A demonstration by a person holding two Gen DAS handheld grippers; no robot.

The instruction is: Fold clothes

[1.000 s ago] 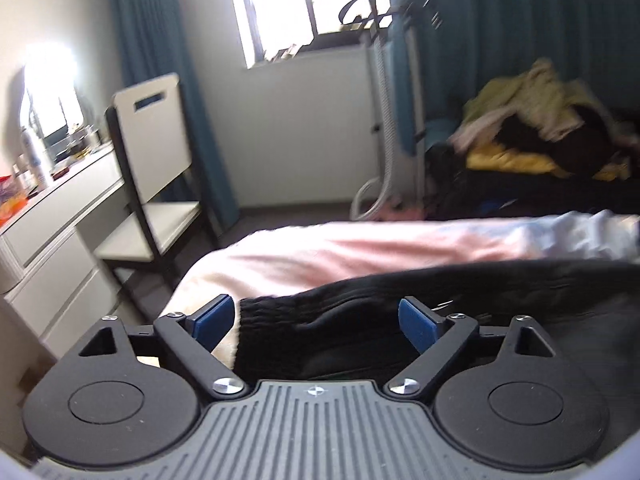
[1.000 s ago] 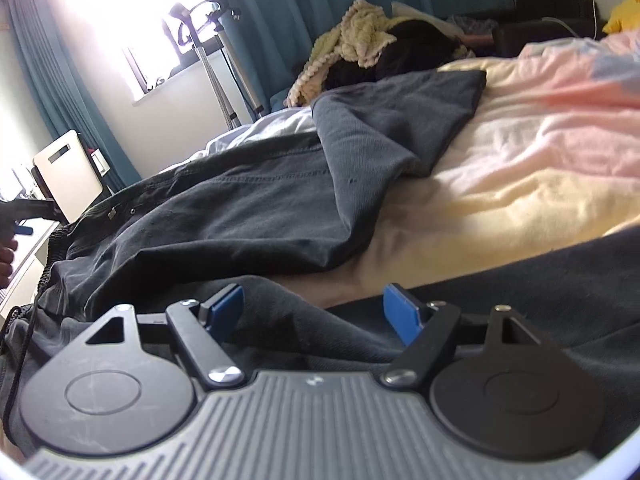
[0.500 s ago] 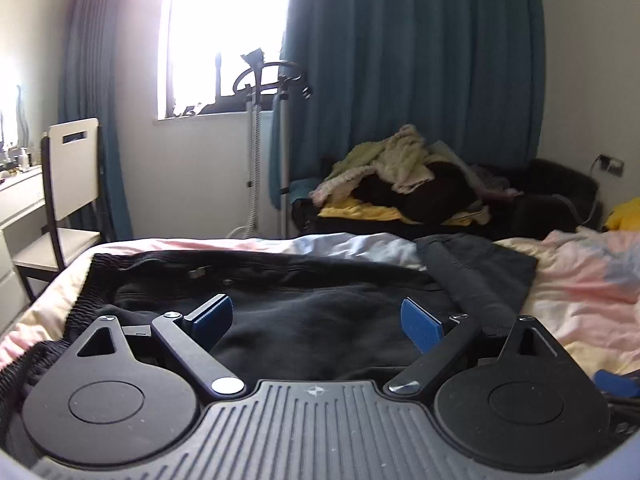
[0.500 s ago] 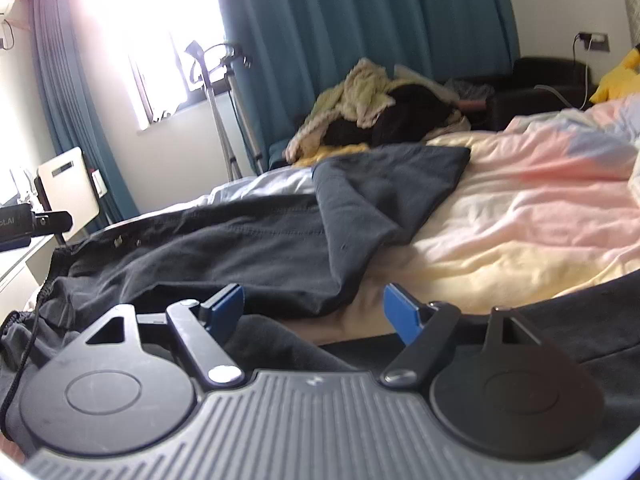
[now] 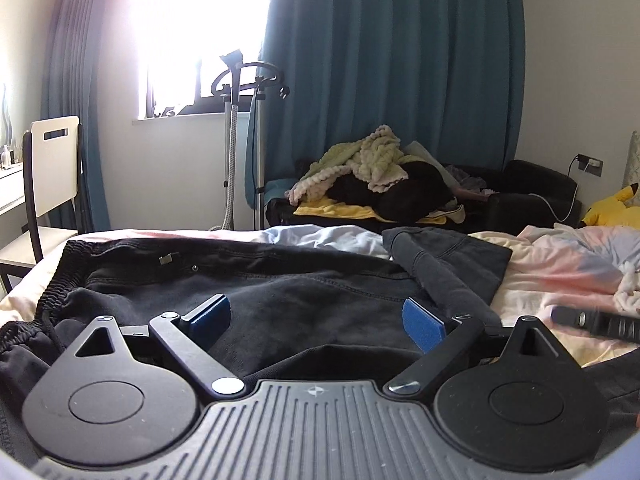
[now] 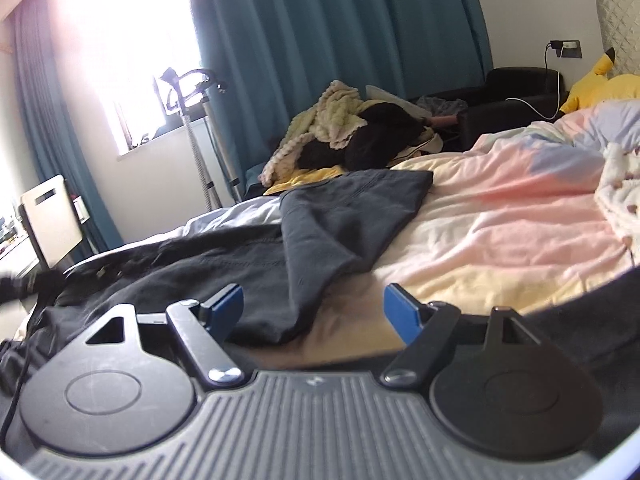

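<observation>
A: What does the left camera see that the right one can't?

B: At nine o'clock, the stretchy waistband (image 5: 60, 280) of the black pants (image 5: 248, 276). At three o'clock, the tip of the right gripper (image 5: 596, 320), blurry.

A: And the right camera?

B: More of the pink bed (image 6: 500, 232), out to three o'clock, with open room there. The pant leg (image 6: 360, 208) is folded over at twelve o'clock.

A: Where are the pants?

B: Spread flat on the bed. In the left view they run from nine o'clock to the middle.

A: Are the grippers holding anything?

B: No. The left gripper (image 5: 316, 316) is released, wide above the cloth. The right gripper (image 6: 314, 306) is released too, over the pant's edge.

A: Any edges?

B: The bed's edge is at nine o'clock, by the chair (image 5: 52, 168).
</observation>
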